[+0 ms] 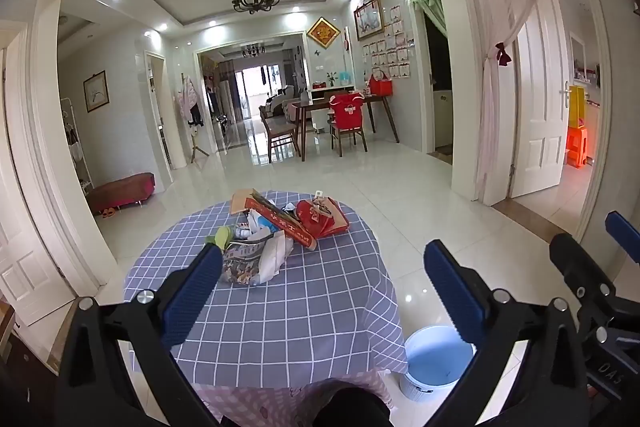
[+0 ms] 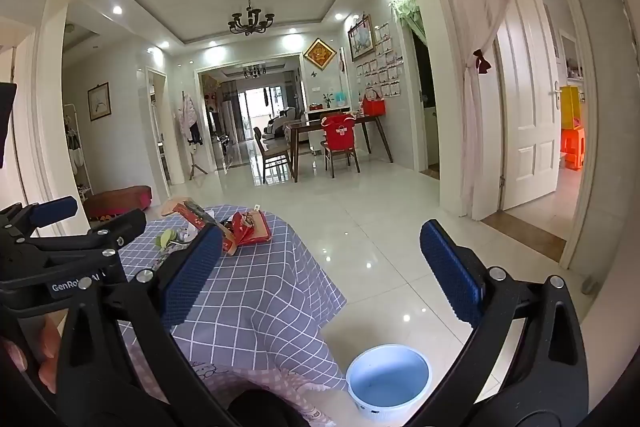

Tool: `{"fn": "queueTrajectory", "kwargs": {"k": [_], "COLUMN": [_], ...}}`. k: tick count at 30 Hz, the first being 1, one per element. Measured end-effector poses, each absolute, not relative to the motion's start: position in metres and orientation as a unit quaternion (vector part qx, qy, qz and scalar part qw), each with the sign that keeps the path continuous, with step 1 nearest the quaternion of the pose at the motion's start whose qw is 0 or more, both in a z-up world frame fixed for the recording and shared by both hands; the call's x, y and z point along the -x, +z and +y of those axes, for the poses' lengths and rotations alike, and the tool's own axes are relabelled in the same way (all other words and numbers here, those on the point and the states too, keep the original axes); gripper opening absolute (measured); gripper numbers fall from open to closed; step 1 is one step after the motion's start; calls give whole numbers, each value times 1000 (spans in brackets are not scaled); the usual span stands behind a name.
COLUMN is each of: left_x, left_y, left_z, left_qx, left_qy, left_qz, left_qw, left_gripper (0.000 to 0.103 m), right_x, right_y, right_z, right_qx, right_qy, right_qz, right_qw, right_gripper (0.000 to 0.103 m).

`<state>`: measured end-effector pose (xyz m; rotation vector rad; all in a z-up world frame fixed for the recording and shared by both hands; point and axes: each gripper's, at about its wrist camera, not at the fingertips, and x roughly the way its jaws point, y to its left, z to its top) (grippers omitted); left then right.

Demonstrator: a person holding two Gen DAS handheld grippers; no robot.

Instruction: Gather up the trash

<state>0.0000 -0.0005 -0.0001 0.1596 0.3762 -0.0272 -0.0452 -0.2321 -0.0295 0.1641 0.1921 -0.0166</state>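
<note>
A pile of trash lies on the far part of a round table with a blue checked cloth: a long red box, a red packet, a white plastic bag, a printed wrapper and green peel. The pile also shows in the right wrist view. My left gripper is open and empty, above the table's near side. My right gripper is open and empty, to the right of the table, above the floor. A blue-lined bin stands on the floor by the table's right side; it also shows in the right wrist view.
Glossy white tile floor surrounds the table. A dining table with chairs stands far back. A low red bench is at the left wall. A white door with a pink curtain is at the right.
</note>
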Motion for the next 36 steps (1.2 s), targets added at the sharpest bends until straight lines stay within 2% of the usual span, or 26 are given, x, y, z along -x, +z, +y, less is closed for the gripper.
{"fn": "queueTrajectory", "kwargs": {"k": [36], "left_x": [-1], "left_y": [-1], "left_z": [-2], "left_qx": [-77], "left_qy": [-13], "left_qz": [186], "left_qw": [979], "left_gripper": [99], "right_x": [33], "right_y": [-42], "right_z": [-215], "right_qx": [-84], "right_qy": [0], "right_qz": [102], "right_qw": [991], "right_gripper": [97]}}
